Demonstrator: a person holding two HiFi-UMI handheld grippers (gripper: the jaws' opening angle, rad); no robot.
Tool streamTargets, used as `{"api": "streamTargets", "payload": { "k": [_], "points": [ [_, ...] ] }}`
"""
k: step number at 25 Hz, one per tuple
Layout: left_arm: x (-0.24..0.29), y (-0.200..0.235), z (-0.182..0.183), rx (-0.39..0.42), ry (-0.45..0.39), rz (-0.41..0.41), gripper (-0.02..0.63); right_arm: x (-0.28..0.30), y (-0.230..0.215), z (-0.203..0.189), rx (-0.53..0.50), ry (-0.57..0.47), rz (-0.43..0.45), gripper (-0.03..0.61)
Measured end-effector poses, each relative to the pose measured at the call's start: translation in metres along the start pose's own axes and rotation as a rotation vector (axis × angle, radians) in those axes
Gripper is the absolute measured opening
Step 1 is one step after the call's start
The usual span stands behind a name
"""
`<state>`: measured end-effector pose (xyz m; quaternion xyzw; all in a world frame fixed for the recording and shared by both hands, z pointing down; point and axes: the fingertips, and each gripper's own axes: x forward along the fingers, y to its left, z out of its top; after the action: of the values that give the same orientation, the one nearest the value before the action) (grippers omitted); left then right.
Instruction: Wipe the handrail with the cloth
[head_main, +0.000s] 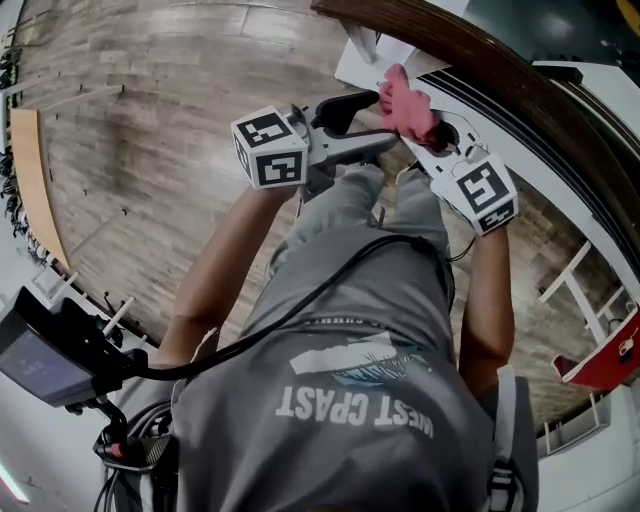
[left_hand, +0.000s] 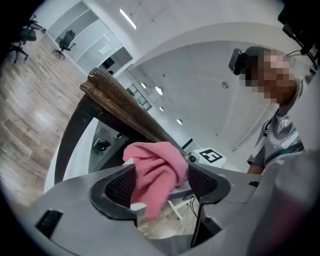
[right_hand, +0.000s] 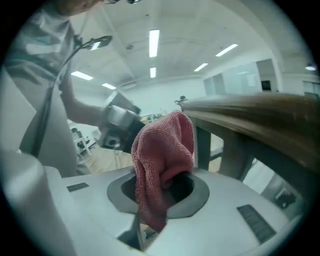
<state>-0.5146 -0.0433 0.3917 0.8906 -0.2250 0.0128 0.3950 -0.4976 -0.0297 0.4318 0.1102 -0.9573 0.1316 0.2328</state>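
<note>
You seem to be at the approach: the pink knitted cloth (head_main: 405, 103) sits just beside the dark wooden handrail (head_main: 470, 55), pinched by your right gripper (right_hand: 165, 190), with the jaws of your left gripper (left_hand: 160, 185) spread around it, so next press it onto the rail.

Open wooden floor (head_main: 150, 130) leaves wide room on the left. On the right, the curved handrail (head_main: 480, 60) bars the way, with white posts (head_main: 566, 272) beneath it.

Your cloth (head_main: 405, 105) is soft, nubbly terry; the handrail (head_main: 470, 50) is dark, grainy wood with a sheen; the floor (head_main: 150, 150), pale wood planks.
</note>
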Motion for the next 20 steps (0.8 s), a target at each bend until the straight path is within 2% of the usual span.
{"api": "streamTargets", "payload": {
  "k": [2,4,5,7,9,12,17,20],
  "points": [
    [0.003,-0.004,-0.001,-0.008,0.0,-0.033,0.327,-0.004,0.033,0.016,-0.118,-0.014,0.098,0.072],
    [0.004,-0.015,-0.004,-0.037,-0.003,-0.099,0.323,-0.006,0.053,0.025,-0.193,-0.029,0.148,0.072],
    [0.004,-0.023,-0.004,-0.052,-0.005,-0.135,0.295,-0.007,0.057,0.026,-0.211,-0.028,0.156,0.072],
    [0.004,-0.035,-0.002,-0.059,-0.011,-0.187,0.197,-0.01,0.058,0.027,-0.204,-0.007,0.162,0.072],
    [0.005,-0.038,0.002,-0.031,-0.009,-0.186,0.133,-0.012,0.053,0.024,-0.16,0.045,0.147,0.074],
    [0.008,-0.031,0.001,0.026,-0.029,-0.118,0.096,-0.02,0.039,0.012,-0.02,0.1,0.034,0.074],
    [0.023,0.002,-0.008,0.11,-0.105,0.073,0.08,-0.065,0.0,-0.025,0.316,0.035,-0.275,0.078],
    [0.048,0.042,-0.04,0.121,-0.123,0.238,0.078,-0.106,-0.012,-0.082,0.356,0.065,-0.422,0.078]
  ]
}}
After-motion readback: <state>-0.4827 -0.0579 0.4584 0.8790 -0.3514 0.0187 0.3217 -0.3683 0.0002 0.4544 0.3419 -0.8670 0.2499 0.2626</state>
